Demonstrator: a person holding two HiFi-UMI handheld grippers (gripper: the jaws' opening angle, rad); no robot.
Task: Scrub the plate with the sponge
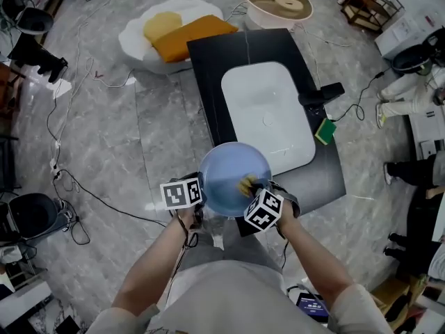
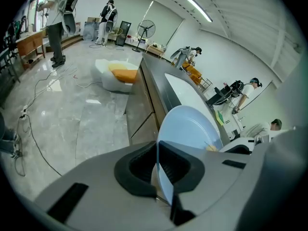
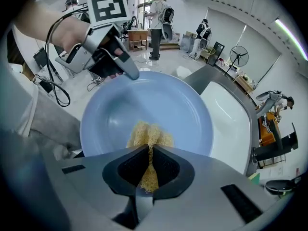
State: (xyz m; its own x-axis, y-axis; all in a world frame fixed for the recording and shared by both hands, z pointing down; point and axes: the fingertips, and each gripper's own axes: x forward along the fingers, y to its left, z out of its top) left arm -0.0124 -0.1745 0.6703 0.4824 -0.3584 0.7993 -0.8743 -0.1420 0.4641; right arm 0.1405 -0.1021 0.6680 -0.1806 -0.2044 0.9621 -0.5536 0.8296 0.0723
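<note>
- Over the near end of the black bench, just in front of the white basin, we saw the pale blue plate held tilted and clear of the surface.
- Our left tongs were pinching the plate's rim on its left side. In the left gripper view the plate stood almost edge-on between the pads, and the clamped stretch of rim was buried from sight.
- Our right tongs were pressed together on the yellow, fibrous sponge. Its lower end was squeezed thin between the pads and its fluffy upper end stuck out over the plate's inner face.
- We judged that the sponge lay against that face near the plate's middle, though we could not see the contact itself.
- From the head view the bodies of both tongs covered their own tips, and only a small yellow scrap of the sponge showed past the right tongs.
- From the left gripper view only a sliver of the sponge peeped out behind the plate's edge.
- From the right gripper view the near rim of the plate was cut off behind the right tongs.
- A green pad lay on the bench just beside the basin's right side, below the black tap.
</note>
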